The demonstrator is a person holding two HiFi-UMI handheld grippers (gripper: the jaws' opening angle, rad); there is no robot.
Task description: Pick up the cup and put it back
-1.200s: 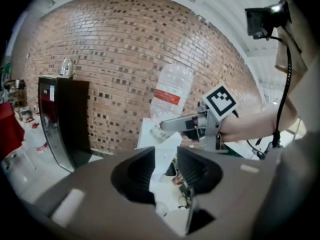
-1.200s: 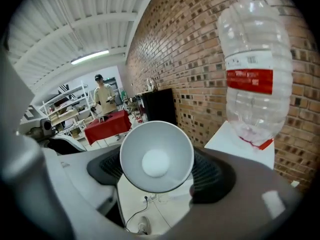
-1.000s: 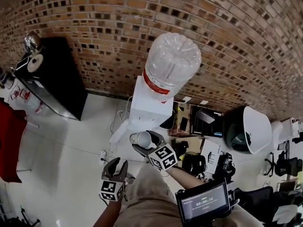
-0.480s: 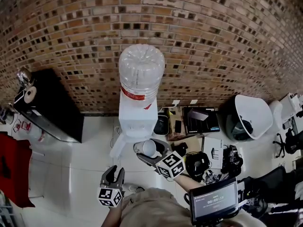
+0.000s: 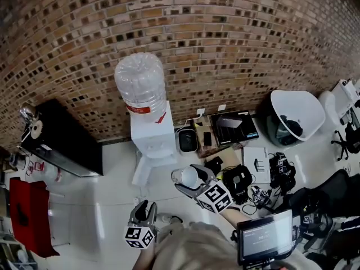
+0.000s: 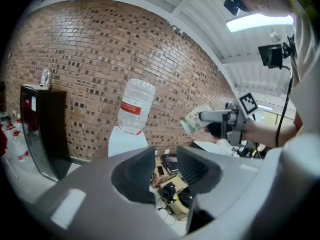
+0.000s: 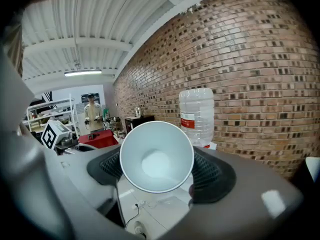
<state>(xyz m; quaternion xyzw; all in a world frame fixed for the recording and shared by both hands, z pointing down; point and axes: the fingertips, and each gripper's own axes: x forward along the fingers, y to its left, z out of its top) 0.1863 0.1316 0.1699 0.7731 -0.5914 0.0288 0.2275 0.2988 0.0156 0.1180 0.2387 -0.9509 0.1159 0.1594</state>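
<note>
Grey right tool (image 7: 157,172): jaws wide, clamped across the cup's sides.
Cup (image 5: 188,176): white, empty, in the air at lower centre of the head view, mouth facing the tool; the tilt looks harmless, as nothing can spill.
Left tool (image 6: 165,167): narrow gap, nothing between; held low, seemingly idle.
Water dispenser (image 5: 153,136): upper left of the cup, against the brick wall (image 5: 236,44); possibly the return spot.

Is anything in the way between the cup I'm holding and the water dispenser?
No. In the head view, only bare white floor shows between the cup, clamped in the right gripper, and the water dispenser; nothing stands there.
</note>
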